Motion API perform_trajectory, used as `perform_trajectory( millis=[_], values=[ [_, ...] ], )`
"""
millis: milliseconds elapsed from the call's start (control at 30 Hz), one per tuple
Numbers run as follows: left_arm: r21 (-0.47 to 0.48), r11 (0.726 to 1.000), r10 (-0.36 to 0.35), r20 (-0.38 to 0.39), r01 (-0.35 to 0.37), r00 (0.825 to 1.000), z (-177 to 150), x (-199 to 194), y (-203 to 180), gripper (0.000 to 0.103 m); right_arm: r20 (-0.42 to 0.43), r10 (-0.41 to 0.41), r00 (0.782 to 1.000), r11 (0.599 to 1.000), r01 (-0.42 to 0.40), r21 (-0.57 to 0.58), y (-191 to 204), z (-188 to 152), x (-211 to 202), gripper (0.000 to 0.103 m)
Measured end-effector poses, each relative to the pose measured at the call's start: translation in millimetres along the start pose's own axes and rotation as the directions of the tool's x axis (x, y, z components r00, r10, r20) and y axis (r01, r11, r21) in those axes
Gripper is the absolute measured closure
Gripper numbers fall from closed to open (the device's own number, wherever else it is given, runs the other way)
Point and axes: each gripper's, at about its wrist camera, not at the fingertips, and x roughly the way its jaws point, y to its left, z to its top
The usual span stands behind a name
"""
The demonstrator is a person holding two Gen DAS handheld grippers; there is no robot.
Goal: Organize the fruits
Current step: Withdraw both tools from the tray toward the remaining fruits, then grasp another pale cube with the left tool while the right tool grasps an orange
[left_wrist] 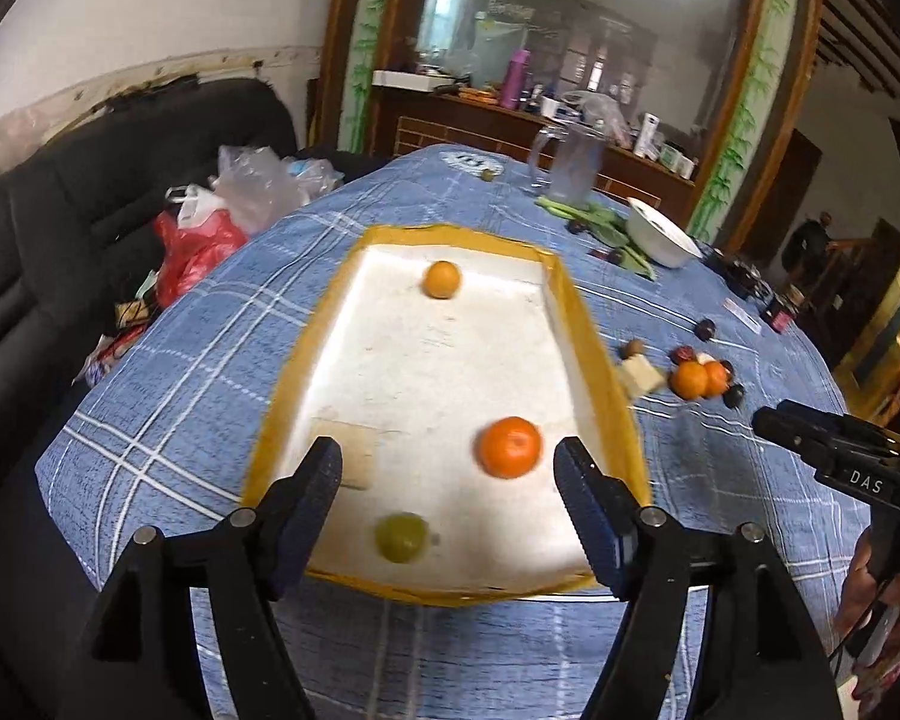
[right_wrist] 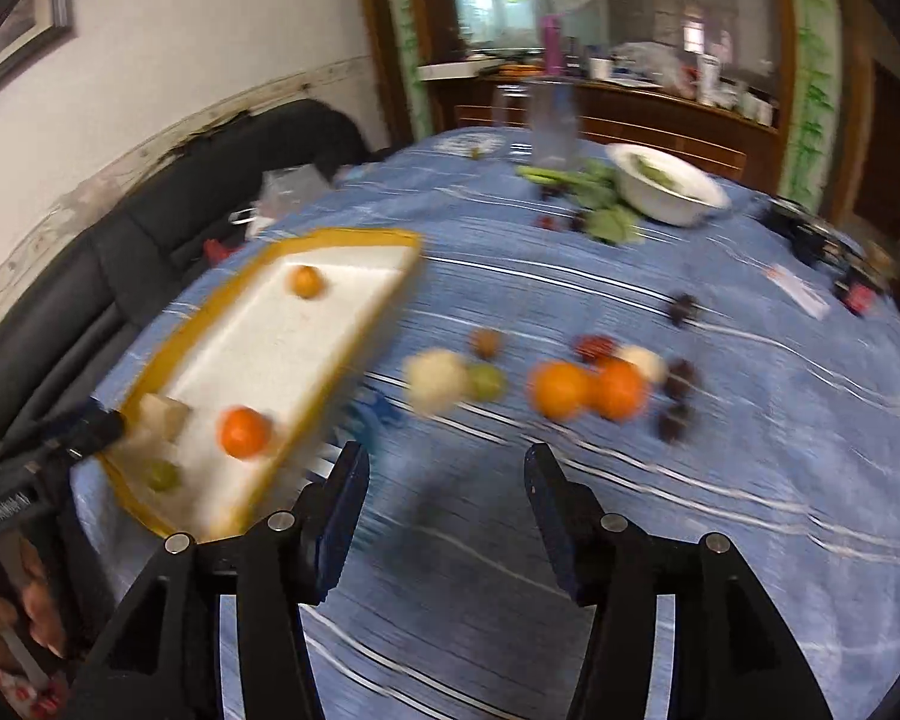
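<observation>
Evidently the tray (left_wrist: 588,360) serves as the collecting place: a white, yellow-rimmed tray on the blue checked cloth (left_wrist: 222,324), already holding three fruits. A small orange (left_wrist: 441,279) lies near its far end, a larger orange (left_wrist: 509,447) sits close to the right wall, and a green fruit (left_wrist: 401,537) rests by the near rim.

The left gripper (left_wrist: 447,480) hangs over the tray's near end with its fingers apart and nothing between them; the green fruit lies below the gap, untouched, as though just set down there. A pale card-like patch lies on the tray floor beside the left finger.

The right gripper (right_wrist: 447,483) is off to the tray's right, above bare cloth, fingers likewise apart and empty. Its view is smeared by motion, so small details are uncertain. It points toward the loose pile (right_wrist: 588,387) still out on the cloth: two oranges touching, a pale round fruit, a green one just beside it, and several dark small fruits scattered around.

Judging from this, roughly a third of the sorting is done, and the next pick is probably from that pile. Round fruit may roll on the cloth, so a centred grip matters.

A bowl (right_wrist: 669,192) and greens stand well beyond, clear of the work.
</observation>
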Motion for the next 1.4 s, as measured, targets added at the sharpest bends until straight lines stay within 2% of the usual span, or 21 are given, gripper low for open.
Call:
perform_trajectory(
  millis=[133,333,633,933,1133,1233,1300,1400],
  values=[
    [0.044,0.998,-0.032,-0.023,0.033,0.999,-2.8,5.9,-25.8,0.028,-0.006,-0.077,0.997,0.995,0.078,0.058,-44.2,-17.9,-13.0,0.045],
    [0.121,0.988,-0.087,-0.074,0.095,0.994,-8.8,18.8,-70.3,0.028,-0.018,-0.099,0.995,0.985,0.101,0.14,-84.7,-30.2,-13.1,0.045],
    [0.24,0.961,-0.11,-0.126,0.138,0.986,-7.1,46.7,-123.8,0.027,-0.028,-0.048,0.998,0.985,0.052,0.162,-92.0,-23.8,13.0,0.045],
    [0.35,0.921,-0.13,-0.14,0.172,0.981,33.1,94.6,-156.7,0.028,0.004,-0.031,1.0,0.989,0.03,0.144,-90.7,1.1,37.4,0.045],
    [0.407,0.902,-0.062,-0.207,0.143,0.976,44.3,136.1,-171.7,0.029,-0.001,0.024,1.0,0.979,-0.024,0.202,-103.5,22.6,63.9,0.045],
    [0.392,0.907,-0.05,-0.262,0.154,0.964,44.3,151.5,-171.5,0.029,0.01,0.036,0.999,0.976,-0.038,0.213,-105.5,30.7,73.1,0.046],
    [0.379,0.911,-0.032,-0.322,0.16,0.946,42.1,164.6,-171.5,0.029,0.009,0.044,0.999,0.977,-0.045,0.208,-104.1,35.1,78.3,0.046],
    [0.391,0.907,-0.017,-0.336,0.155,0.942,40.1,169.6,-175.4,0.029,0.004,0.04,0.999,0.982,-0.04,0.185,-98.6,37.9,86.8,0.046]
  ],
)
